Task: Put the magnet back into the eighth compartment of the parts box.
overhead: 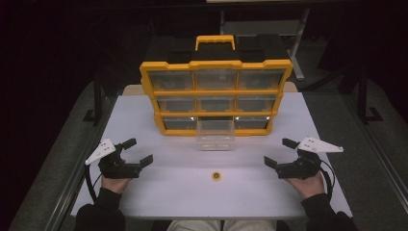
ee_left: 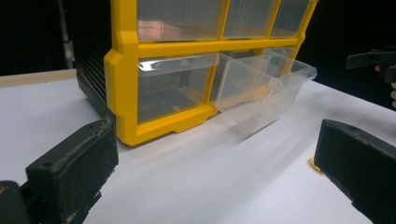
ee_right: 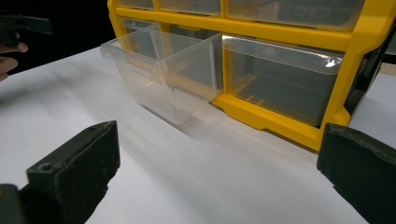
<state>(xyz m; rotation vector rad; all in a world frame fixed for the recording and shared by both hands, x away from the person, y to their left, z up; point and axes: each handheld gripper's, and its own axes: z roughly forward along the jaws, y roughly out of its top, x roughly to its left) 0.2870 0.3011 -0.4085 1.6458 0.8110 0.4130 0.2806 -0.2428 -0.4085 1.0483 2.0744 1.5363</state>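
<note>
High view: both grippers rest wide apart on the white table [overhead: 159,192], nothing between their jaws.

Left gripper [overhead: 137,151] and right gripper [overhead: 280,153] sit at opposite edges, jaws spread and empty. A small yellow ring [overhead: 216,176] lies on the table between them, well apart from both. Behind it stands the yellow drawer cabinet [overhead: 215,96], its bottom middle clear drawer [overhead: 216,134] pulled out toward the ring.
</note>
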